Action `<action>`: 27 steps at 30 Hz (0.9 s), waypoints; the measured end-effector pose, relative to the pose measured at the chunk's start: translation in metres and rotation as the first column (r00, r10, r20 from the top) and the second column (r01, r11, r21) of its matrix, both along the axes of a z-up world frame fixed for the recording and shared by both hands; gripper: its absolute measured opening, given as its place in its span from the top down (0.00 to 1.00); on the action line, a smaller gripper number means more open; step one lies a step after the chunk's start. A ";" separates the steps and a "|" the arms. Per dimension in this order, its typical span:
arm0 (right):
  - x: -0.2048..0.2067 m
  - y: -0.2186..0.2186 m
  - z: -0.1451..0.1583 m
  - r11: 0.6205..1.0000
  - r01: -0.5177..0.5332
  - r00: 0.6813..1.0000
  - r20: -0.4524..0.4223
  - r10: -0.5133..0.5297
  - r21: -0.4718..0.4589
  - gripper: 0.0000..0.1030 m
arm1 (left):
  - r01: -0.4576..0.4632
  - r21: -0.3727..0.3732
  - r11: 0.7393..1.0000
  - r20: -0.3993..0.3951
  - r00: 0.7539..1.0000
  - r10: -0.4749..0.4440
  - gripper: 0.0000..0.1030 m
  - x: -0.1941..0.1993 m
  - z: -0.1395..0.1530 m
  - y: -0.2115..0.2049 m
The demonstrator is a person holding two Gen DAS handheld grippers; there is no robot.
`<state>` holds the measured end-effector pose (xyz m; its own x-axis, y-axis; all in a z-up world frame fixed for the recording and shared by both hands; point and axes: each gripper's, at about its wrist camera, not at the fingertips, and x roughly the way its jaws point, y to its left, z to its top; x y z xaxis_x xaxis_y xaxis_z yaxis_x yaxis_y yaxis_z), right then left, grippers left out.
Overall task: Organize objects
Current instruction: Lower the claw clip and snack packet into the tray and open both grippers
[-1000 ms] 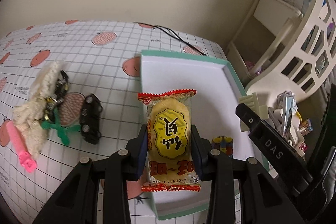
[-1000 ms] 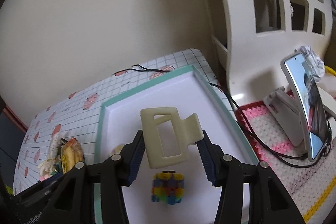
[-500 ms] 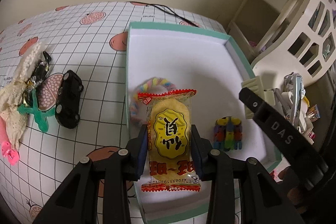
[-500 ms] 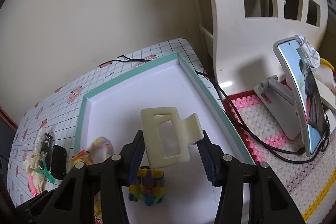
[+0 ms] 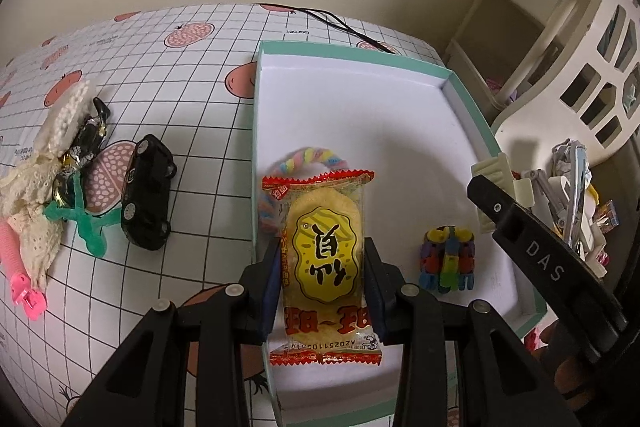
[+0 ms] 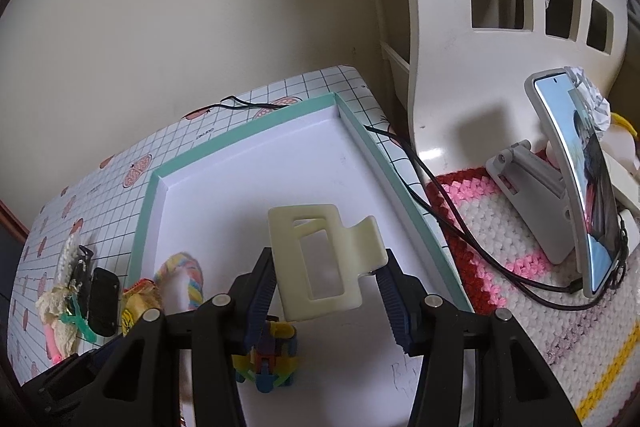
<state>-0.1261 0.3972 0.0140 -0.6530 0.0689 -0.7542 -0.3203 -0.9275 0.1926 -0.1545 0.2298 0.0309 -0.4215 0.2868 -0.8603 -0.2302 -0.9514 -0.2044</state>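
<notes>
I have the left gripper [image 5: 322, 279] closed on a clear-wrapped yellow rice cracker packet with red crimped ends [image 5: 323, 259], the blue pads pressing its two long edges so the flat face stays level for release. The packet hangs above the near left part of the shallow white box with a teal rim [image 5: 360, 49], which I judge to be the collection point.

I have the right gripper [image 6: 326, 287] clamped on a cream plastic hair claw clip [image 6: 316, 259], gripped across its body with the open rectangular frame pointing away from me, over the box floor. Holding it by the sides keeps its spring lever free.

Below and between the two loads, a multicoloured plastic block toy [image 5: 448, 259] already rests on the box floor near the front. Just beyond the packet lies a pastel twisted fabric hair ring [image 5: 304, 157], partly hidden by it.

Farther left, outside the box on the grid-patterned tablecloth [image 5: 192, 99], wait a black toy car [image 5: 148, 191], a green plastic figure [image 5: 86, 223], a cream lace fabric piece [image 5: 38, 167] and a pink plastic clip [image 5: 18, 263]. I judge these are still to be sorted.

Far right, a phone on a grey stand [image 6: 576, 195] sits on a crocheted mat [image 6: 520, 291].
</notes>
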 end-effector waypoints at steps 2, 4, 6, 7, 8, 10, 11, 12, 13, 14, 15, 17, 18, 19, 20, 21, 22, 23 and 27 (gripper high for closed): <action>-0.001 0.000 0.000 1.000 -0.003 1.000 0.000 0.003 0.003 0.48 | 0.004 0.012 1.000 0.013 1.000 -0.004 0.62 0.000 0.000 0.000; -0.001 0.001 0.000 1.000 -0.002 1.000 0.002 0.002 0.005 0.48 | 0.008 0.017 1.000 0.018 1.000 -0.008 0.62 0.001 0.001 0.001; -0.001 0.000 0.001 1.000 0.001 1.000 0.001 -0.001 0.009 0.48 | 0.011 0.016 1.000 0.017 1.000 -0.011 0.62 0.002 0.002 0.002; -0.001 0.001 0.001 1.000 0.000 1.000 -0.001 0.000 0.010 0.47 | 0.013 0.017 1.000 0.016 1.000 -0.013 0.62 0.002 0.003 0.003; -0.001 0.001 0.002 1.000 0.001 1.000 -0.001 -0.001 0.013 0.47 | 0.014 0.017 1.000 0.016 1.000 -0.014 0.62 0.003 0.003 0.004; -0.001 0.001 0.003 1.000 0.000 1.000 -0.004 0.001 0.014 0.47 | 0.014 0.019 1.000 0.013 1.000 -0.014 0.61 0.003 0.005 0.004; -0.001 0.001 0.003 1.000 -0.002 1.000 -0.006 0.002 0.013 0.47 | 0.014 0.021 1.000 0.011 1.000 -0.014 0.59 0.004 0.007 0.004; -0.001 0.001 0.003 1.000 -0.004 1.000 -0.008 0.004 0.013 0.47 | 0.014 0.024 1.000 0.008 1.000 -0.014 0.57 0.004 0.008 0.004; -0.002 0.000 0.004 1.000 -0.006 1.000 -0.009 0.006 0.015 0.47 | 0.014 0.027 1.000 0.002 1.000 -0.014 0.57 0.005 0.010 0.004; -0.002 0.000 0.004 1.000 -0.007 1.000 -0.010 0.007 0.019 0.47 | 0.016 0.027 1.000 -0.004 1.000 -0.015 0.56 0.005 0.012 0.004; -0.001 -0.001 0.005 1.000 -0.008 1.000 -0.014 0.008 0.025 0.47 | 0.018 0.027 0.999 -0.009 1.000 -0.017 0.56 0.006 0.014 0.004; -0.002 -0.001 0.007 1.000 -0.010 1.000 -0.018 0.011 0.027 0.47 | 0.020 0.024 1.000 -0.020 1.000 -0.020 0.56 0.007 0.018 0.003; -0.001 -0.002 0.008 1.000 -0.008 1.000 -0.025 0.009 0.030 0.47 | 0.019 0.025 1.000 -0.024 1.000 -0.019 0.56 0.008 0.020 0.003; -0.001 -0.002 0.009 0.999 -0.010 1.000 -0.028 0.010 0.030 0.47 | 0.017 0.027 0.999 -0.029 0.999 -0.016 0.56 0.007 0.022 0.002; -0.001 -0.002 0.011 0.999 -0.013 0.999 -0.031 0.014 0.030 0.47 | 0.015 0.027 1.000 -0.033 0.999 -0.014 0.56 0.007 0.023 0.002; -0.001 -0.003 0.012 0.999 -0.015 0.999 -0.035 0.016 0.031 0.47 | 0.011 0.025 1.000 -0.039 0.999 -0.010 0.56 0.007 0.025 0.000; 0.000 -0.004 0.012 0.999 -0.017 0.999 -0.037 0.018 0.035 0.47 | 0.008 0.023 1.000 -0.043 0.999 -0.006 0.55 0.008 0.026 -0.001; 0.000 -0.005 0.013 0.999 -0.019 0.999 -0.037 0.021 0.039 0.47 | 0.003 0.020 1.000 -0.048 0.999 -0.002 0.55 0.007 0.027 -0.003; -0.002 -0.012 0.014 0.998 -0.027 0.999 -0.035 0.029 0.058 0.47 | -0.024 0.011 1.000 -0.057 0.998 0.025 0.50 0.005 0.028 -0.012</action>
<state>-0.1279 0.3855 0.0276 -0.6818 0.0926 -0.7257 -0.2877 -0.9460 0.1495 -0.1490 0.2182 0.0584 -0.4773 0.2845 -0.8314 -0.2184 -0.9549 -0.2013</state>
